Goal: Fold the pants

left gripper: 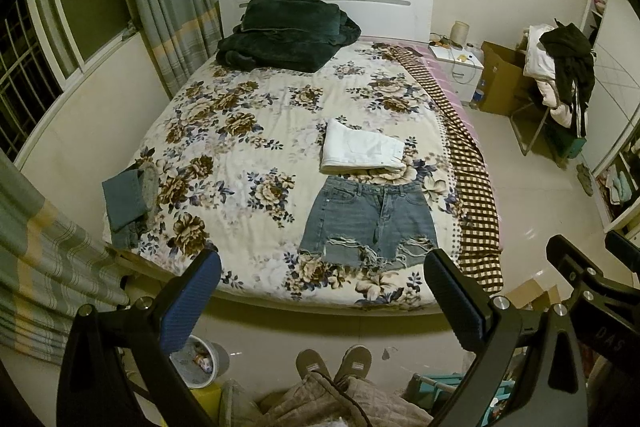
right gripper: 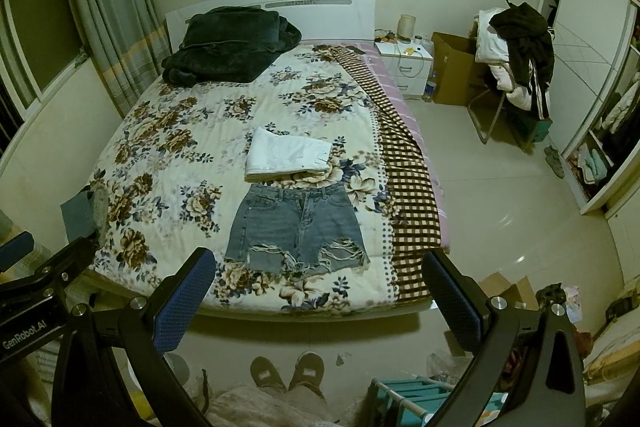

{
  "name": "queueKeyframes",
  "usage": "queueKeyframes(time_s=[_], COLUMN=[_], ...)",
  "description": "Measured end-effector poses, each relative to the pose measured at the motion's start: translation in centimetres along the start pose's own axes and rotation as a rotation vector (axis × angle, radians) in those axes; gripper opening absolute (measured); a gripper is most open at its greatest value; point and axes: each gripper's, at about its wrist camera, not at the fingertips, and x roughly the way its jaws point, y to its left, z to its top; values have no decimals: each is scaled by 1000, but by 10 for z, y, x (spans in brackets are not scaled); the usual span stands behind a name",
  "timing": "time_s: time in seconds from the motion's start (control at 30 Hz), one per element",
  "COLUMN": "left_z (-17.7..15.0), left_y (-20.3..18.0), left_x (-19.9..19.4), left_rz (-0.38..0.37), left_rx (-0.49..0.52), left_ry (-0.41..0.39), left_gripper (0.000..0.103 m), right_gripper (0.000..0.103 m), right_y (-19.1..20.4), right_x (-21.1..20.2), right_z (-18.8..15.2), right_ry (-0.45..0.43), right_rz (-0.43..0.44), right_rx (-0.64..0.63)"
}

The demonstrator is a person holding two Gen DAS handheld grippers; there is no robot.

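Observation:
Ripped blue denim shorts lie flat, waistband away from me, near the foot of the floral bed; they also show in the right wrist view. Folded white pants lie just beyond them, also in the right wrist view. My left gripper is open and empty, held above the floor before the bed's foot. My right gripper is open and empty at the same distance. Neither touches any cloth.
A folded blue garment lies at the bed's left edge. A dark green blanket sits by the headboard. A checked cloth runs along the bed's right side. A nightstand, cardboard box and clothes-laden chair stand right.

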Motion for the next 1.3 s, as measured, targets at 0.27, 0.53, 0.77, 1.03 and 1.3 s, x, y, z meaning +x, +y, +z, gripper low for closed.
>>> queueKeyframes(time_s=[0.27,0.53,0.77,1.03,1.3], left_z=[0,0,7,31,43], left_y=[0,0,9,22,-9], left_x=[0,3,34,109,214], left_rz=[0,-13,16,41,102], left_rx=[1,11,29,46,36], left_ry=[0,13,6,20,139], left_gripper=[103,103,103,103,103], right_gripper=[103,103,103,103,103], right_y=[13,22,17,7,-24], right_x=[-14,-7,39,115,245], right_z=[5,2,8,20,42], right_ry=[5,21,54,95,235], right_rz=[2,-6,-23,-53,6], right_rx=[-1,16,62,134,161])
